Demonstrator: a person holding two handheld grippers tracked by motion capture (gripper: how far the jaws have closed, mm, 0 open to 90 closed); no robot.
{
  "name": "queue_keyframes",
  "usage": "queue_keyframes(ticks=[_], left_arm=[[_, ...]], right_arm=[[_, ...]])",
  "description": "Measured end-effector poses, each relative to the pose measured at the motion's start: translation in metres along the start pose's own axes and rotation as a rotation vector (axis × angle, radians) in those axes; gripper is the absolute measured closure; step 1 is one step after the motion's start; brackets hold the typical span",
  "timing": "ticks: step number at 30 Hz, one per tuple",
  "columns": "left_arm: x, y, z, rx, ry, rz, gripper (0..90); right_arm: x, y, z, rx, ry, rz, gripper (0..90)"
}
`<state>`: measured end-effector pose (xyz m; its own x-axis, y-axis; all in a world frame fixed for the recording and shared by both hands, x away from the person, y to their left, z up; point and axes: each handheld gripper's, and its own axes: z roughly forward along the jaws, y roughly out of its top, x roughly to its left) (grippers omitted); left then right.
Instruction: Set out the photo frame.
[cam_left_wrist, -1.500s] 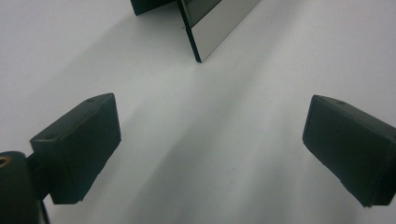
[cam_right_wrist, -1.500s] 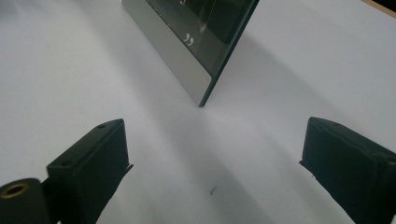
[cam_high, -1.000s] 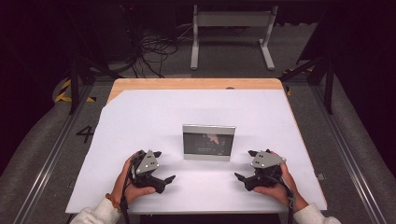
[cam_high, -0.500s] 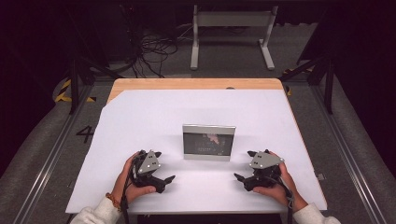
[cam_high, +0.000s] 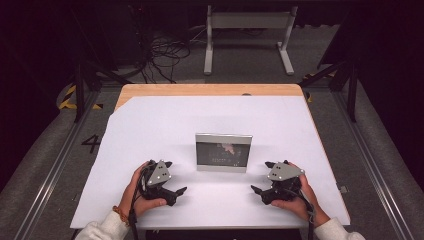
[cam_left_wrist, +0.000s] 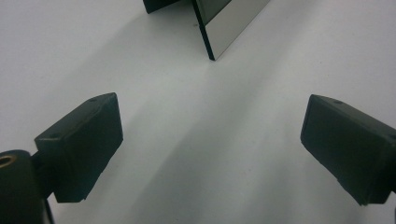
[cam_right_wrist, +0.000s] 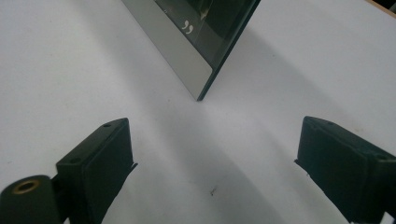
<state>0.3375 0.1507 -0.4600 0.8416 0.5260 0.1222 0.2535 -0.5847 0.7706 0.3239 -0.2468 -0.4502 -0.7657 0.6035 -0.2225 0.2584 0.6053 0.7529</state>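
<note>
Hands rest on the white table in the high view, and we keep the left gripper and right gripper on either side of the standing picture frame, probably ready to take it from both edges. Our left gripper view shows its jaws wide apart, empty, aimed at the frame's corner. Our right gripper view shows the same, jaws apart, frame near.

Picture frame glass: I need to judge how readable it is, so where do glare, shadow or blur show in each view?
High view: the picture frame looks dark and small, its print unreadable; soft shadows lie under the left gripper and right gripper. Left gripper view: the frame's corner is sharp, the near jaws soft. Right gripper view: reflections on the dark glass, quotation marks legible.
</note>
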Motion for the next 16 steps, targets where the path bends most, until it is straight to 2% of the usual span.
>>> queue_keyframes(ticks=[10,16], left_arm=[[0.0002,0.0000,0.0013,0.010,0.003,0.007,6.4],[-0.0009,0.0018,0.0016,0.010,0.005,0.015,6.6]], right_arm=[[0.0005,-0.0001,0.0004,0.001,0.000,-0.002,10.4],[0.0015,0.0002,0.0001,0.005,-0.017,-0.006,9.8]])
